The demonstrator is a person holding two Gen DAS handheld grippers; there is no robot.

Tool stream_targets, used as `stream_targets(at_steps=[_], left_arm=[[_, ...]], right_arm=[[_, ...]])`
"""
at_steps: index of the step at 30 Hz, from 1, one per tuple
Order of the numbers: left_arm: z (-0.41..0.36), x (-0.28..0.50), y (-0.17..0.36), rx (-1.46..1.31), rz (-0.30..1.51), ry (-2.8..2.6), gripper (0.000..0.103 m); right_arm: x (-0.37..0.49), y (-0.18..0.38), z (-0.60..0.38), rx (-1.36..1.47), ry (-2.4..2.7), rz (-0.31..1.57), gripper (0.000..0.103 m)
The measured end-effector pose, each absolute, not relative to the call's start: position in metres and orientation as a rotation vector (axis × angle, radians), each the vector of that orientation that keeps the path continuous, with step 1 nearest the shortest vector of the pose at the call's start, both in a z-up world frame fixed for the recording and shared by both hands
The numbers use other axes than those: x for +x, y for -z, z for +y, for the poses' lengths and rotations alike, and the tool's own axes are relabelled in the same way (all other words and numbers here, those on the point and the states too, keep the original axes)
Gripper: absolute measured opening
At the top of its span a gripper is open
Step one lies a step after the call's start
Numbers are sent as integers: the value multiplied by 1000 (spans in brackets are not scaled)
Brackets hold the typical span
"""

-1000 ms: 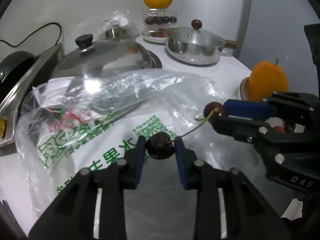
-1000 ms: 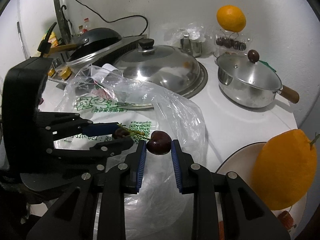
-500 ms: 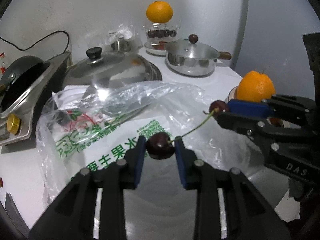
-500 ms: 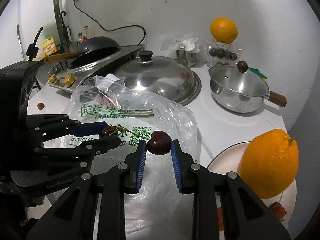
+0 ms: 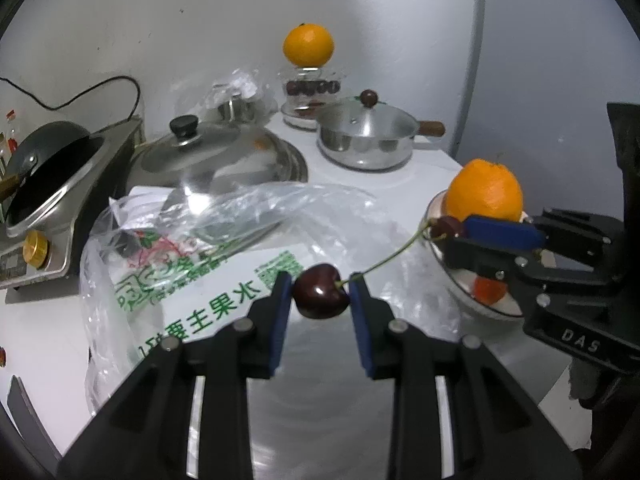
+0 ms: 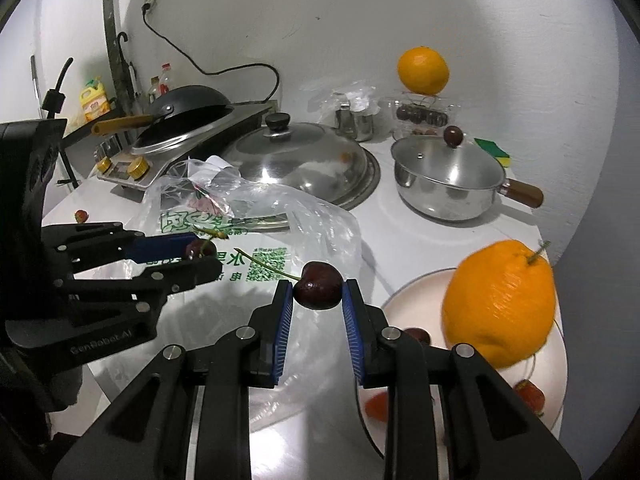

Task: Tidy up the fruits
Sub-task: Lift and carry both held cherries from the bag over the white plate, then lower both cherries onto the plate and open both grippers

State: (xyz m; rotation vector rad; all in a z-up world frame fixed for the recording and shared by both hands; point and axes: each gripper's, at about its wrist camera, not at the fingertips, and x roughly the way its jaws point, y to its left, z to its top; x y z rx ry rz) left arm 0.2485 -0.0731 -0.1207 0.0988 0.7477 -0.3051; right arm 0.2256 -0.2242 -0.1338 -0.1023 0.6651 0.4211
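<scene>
- Left gripper [image 5: 322, 296] — jaws clamped on a dark cherry [image 5: 321, 297]
- Right gripper [image 6: 318, 291] — jaws clamped on a second cherry [image 6: 319, 291], beside the plate [image 6: 416, 292]

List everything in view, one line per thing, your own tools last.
Cherries held: two, dark red, one in each tool.
Orange on plate: one, orange, right.
Plate: one, white, right edge of counter, with small red fruits.
Orange at back: one, orange, atop clear cherry container.
Plastic bag: one, clear with green print, centre.
Domed lid: one, steel, behind bag.
Saucepan: one, steel, lidded.
Wok: one, black, on stove.
Left tool: shut on cherry.
Right tool: shut on cherry.
</scene>
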Motion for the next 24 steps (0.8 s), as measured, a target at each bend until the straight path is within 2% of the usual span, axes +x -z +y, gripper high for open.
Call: stream_targets(at_steps=[24], left_arm=[[-156,237,122,148,755,381,30]], right_arm=[[195,142,-315,-31,-325,661,27]])
